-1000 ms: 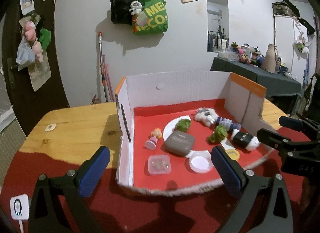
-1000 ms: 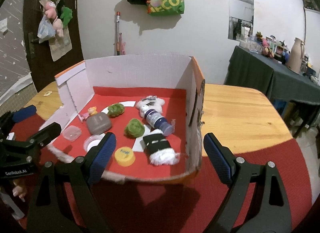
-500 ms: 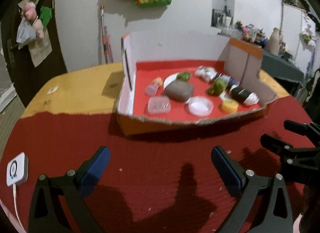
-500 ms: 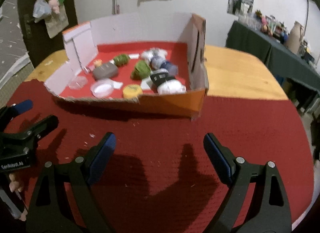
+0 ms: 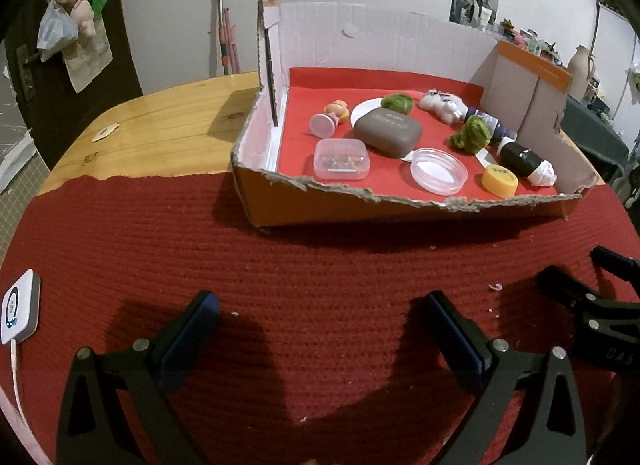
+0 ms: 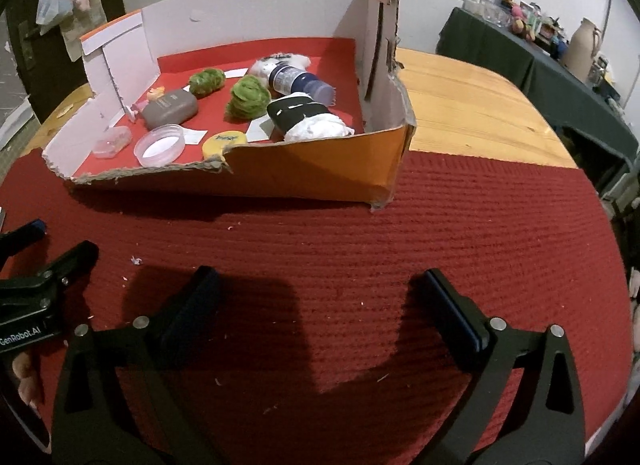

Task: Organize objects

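both hand-held grippers hover over the red mat (image 5: pixel 320 265), nothing between their jaws. the left hand-held gripper (image 5: pixel 320 317) gapes wide; the right hand-held gripper (image 6: pixel 320 293) is opening. the cardboard box (image 5: pixel 400 209) lies beyond.

Support surface: a wooden table (image 5: pixel 168 121) with a rounded edge. A red mat (image 5: pixel 320 265) covers its near part; the far part is bare wood. A cardboard box (image 5: pixel 400 209) with a torn front wall rests on the mat's far edge. A small white device (image 5: pixel 20 305) lies at the mat's left edge. A pale scrap (image 5: pixel 105 132) lies on the bare wood.
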